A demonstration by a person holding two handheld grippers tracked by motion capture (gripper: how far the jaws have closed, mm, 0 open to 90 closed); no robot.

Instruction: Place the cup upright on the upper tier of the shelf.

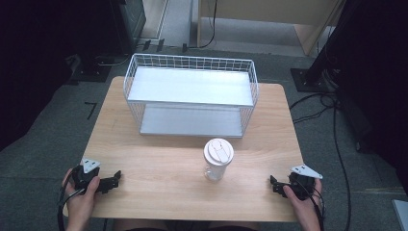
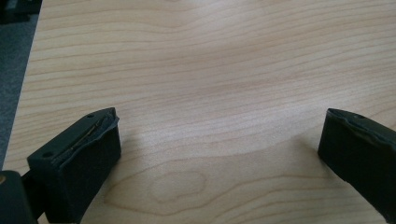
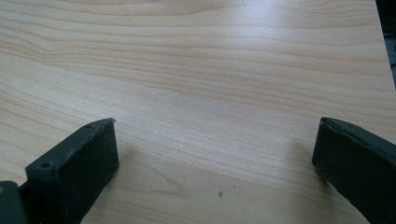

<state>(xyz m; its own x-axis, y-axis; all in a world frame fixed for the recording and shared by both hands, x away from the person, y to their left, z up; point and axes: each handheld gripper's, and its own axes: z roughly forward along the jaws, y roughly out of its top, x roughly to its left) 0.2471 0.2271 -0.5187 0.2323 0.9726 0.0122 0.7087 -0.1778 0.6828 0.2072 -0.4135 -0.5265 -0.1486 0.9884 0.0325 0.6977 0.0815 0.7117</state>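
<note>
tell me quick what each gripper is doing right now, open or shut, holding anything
left gripper: jaws open, holding nothing, over the light wooden table.
right gripper: jaws open, holding nothing.

A white wire basket with two flat shelves is sitting at the 12 o'clock end of the wooden surface. Black cables are trailing over the grey floor at 3 o'clock. Black stand bases are resting at 1 and 11 o'clock.

My two black grippers, left and right, each with grey three-cornered top plate, trailing black cable, padded square-ended jaws.
</note>
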